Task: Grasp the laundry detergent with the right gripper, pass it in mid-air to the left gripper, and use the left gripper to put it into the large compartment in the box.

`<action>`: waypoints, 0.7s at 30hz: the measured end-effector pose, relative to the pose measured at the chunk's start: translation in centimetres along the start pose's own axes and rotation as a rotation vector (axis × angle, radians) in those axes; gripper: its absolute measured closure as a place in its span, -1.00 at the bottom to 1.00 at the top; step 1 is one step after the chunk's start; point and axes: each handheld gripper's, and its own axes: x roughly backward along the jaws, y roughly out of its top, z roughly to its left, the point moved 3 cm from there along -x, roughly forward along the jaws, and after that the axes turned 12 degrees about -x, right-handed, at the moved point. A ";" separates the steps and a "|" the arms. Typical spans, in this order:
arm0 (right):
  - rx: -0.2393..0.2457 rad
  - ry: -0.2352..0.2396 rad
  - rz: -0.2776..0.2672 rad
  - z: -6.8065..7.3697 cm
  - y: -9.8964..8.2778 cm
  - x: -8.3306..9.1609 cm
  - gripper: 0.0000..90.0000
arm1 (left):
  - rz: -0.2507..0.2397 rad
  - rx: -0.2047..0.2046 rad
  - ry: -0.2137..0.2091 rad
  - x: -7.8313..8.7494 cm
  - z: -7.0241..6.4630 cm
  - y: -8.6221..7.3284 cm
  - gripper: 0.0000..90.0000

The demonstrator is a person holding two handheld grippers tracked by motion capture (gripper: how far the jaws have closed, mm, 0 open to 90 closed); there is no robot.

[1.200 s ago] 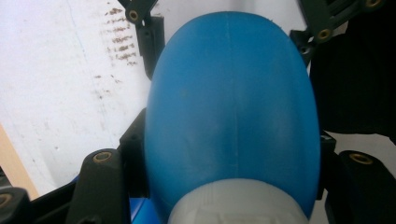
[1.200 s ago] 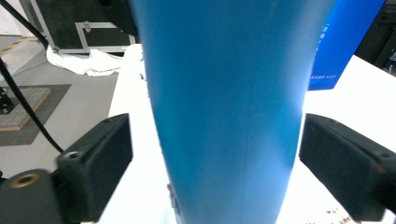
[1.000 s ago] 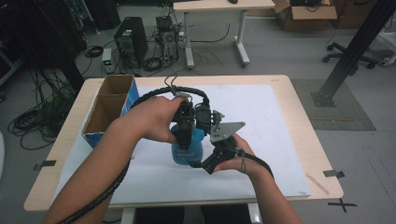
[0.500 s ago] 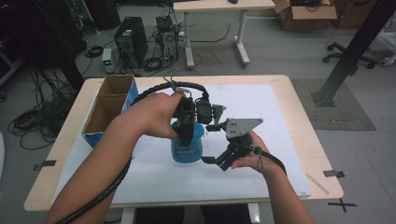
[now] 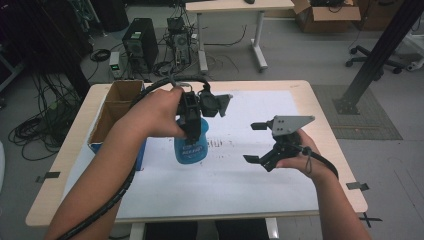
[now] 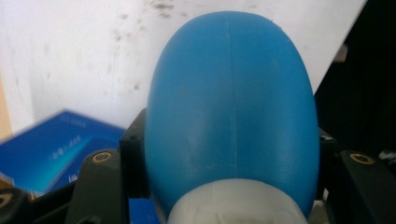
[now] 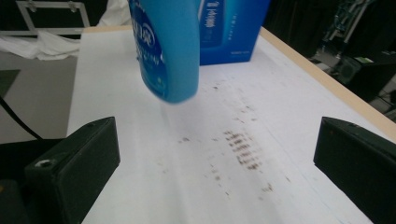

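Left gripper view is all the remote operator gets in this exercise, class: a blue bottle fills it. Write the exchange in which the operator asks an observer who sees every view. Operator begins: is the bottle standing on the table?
Observer: No. In the right gripper view the blue bottle hangs above the white sheet, its bottom off the paper.
Operator: What is the other gripper doing?
Observer: The right gripper sits to the bottle's right in the high view, jaws wide apart and holding nothing.
Operator: Is the paper under the bottle clean?
Observer: No. Dark smudges mark the sheet near the bottle.
Operator: What is the blue thing at my lower left?
Observer: A blue cardboard box, open on top, at the table's left edge.
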 end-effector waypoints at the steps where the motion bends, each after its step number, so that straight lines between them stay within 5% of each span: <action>1: -0.003 -0.019 0.005 -0.5 0.2 0.9 -0.99 | -0.008 0.057 0.003 0.5 0.7 -0.5 -0.14; 7: -0.003 -0.054 0.021 -1.4 0.5 2.6 -0.99 | -0.003 0.157 0.011 1.4 1.9 -1.8 -0.14; 10: 0.007 -0.064 0.039 -1.8 0.9 3.4 -0.99 | -0.008 0.225 -0.001 2.0 2.5 -2.5 -0.14; 11: 0.009 -0.066 0.055 -2.0 1.2 3.7 -0.99 | -0.028 0.278 -0.005 2.4 3.0 -3.1 -0.14; 21: 0.083 -0.078 0.212 -3.1 3.2 4.7 -0.98 | -0.048 0.368 -0.004 4.7 4.1 -5.4 -0.14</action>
